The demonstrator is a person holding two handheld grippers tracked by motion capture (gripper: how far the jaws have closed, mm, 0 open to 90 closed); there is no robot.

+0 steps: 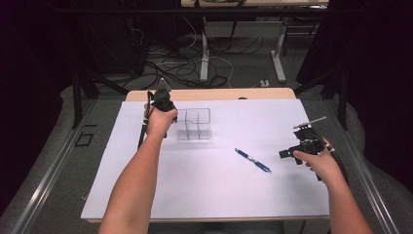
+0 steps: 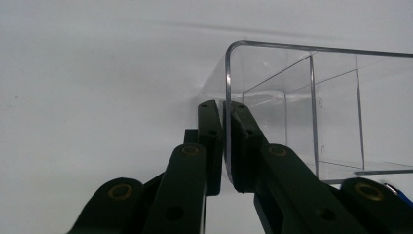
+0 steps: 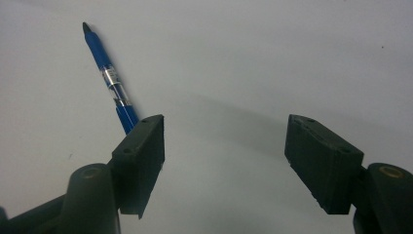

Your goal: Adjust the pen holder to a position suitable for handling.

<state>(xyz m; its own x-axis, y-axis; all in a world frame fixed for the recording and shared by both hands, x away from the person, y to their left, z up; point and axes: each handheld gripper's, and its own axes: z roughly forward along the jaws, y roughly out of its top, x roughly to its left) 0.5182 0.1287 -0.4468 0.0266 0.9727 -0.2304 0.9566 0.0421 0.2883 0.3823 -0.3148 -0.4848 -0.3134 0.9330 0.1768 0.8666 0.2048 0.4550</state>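
Note:
A clear plastic divided box (image 1: 195, 124) stands on the white table sheet (image 1: 219, 195), left of centre. My left gripper (image 1: 173, 117) is at the box's left side. In the left gripper view my left gripper (image 2: 225, 112) is shut on the box's (image 2: 311, 97) thin transparent wall, one jaw inside and one outside. A blue pen (image 1: 253, 160) lies flat on the sheet to the right of the box. My right gripper (image 1: 287, 156) rests a short way right of the pen. In the right gripper view my right gripper (image 3: 224, 131) is open with nothing between the jaws, and the pen (image 3: 109, 78) lies ahead beyond the left jaw.
The wooden table edge (image 1: 209, 94) shows behind the sheet. Beyond it are desk legs and loose cables (image 1: 195, 68) on the floor. Dark frame bars (image 1: 78, 97) stand at both sides of the table.

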